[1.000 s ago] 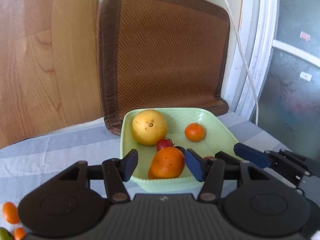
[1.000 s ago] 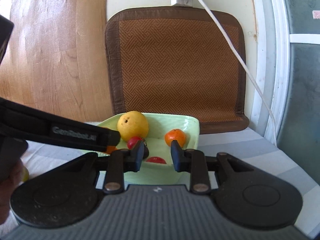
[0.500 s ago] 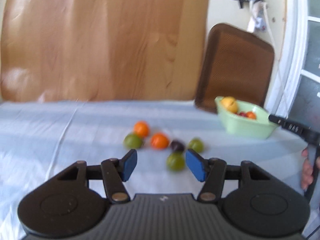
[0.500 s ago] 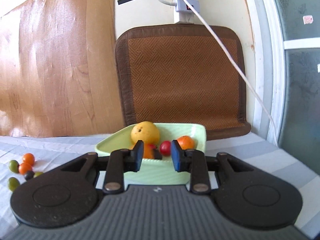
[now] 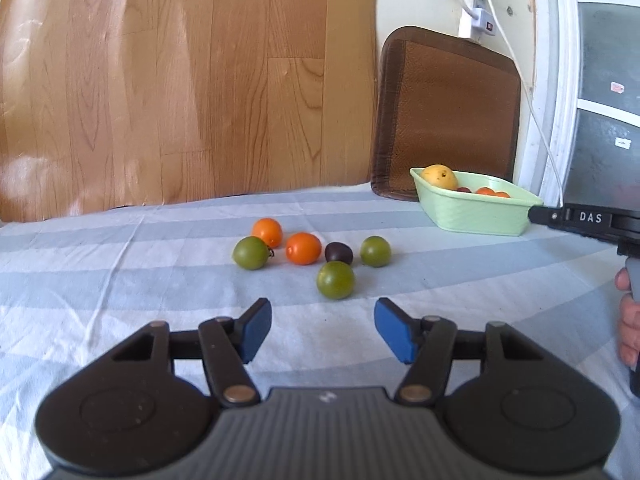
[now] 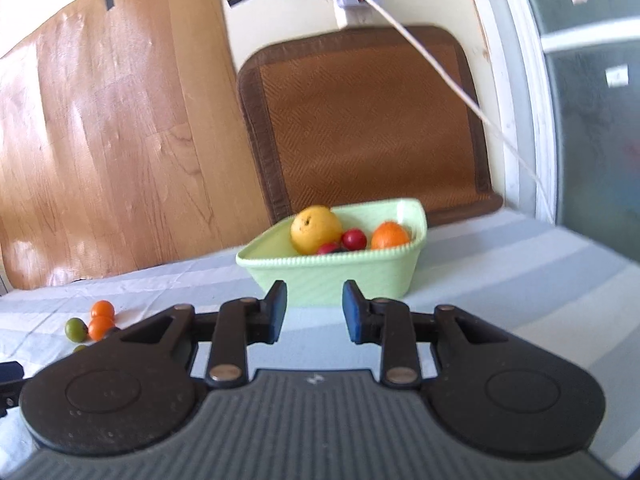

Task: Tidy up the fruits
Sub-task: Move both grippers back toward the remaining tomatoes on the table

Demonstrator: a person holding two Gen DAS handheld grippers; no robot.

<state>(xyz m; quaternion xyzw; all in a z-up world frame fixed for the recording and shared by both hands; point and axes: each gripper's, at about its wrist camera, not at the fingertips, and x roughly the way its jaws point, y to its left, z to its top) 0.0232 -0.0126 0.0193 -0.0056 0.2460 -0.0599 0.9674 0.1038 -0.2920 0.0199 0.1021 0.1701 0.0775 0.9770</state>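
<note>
In the left wrist view my left gripper [image 5: 319, 330] is open and empty, just short of a loose cluster on the striped cloth: a near green fruit [image 5: 335, 280], two more green ones [image 5: 251, 253] [image 5: 375, 251], two orange ones [image 5: 303, 248] [image 5: 267, 232] and a dark plum [image 5: 338, 252]. The light green bowl [image 5: 472, 216] at the back right holds a yellow fruit [image 5: 440, 176] and small orange ones. In the right wrist view my right gripper [image 6: 314, 312] is open and empty in front of the bowl [image 6: 340, 276].
A brown woven mat [image 5: 448, 116] leans on the wall behind the bowl. A white cable [image 5: 532, 120] hangs from a wall socket beside it. The right gripper's body and the hand holding it [image 5: 628, 312] are at the right edge of the left wrist view.
My left gripper has pulled back from the bowl and swung left to face the loose fruit, empty. My right gripper has backed away from the bowl and opened wider.
</note>
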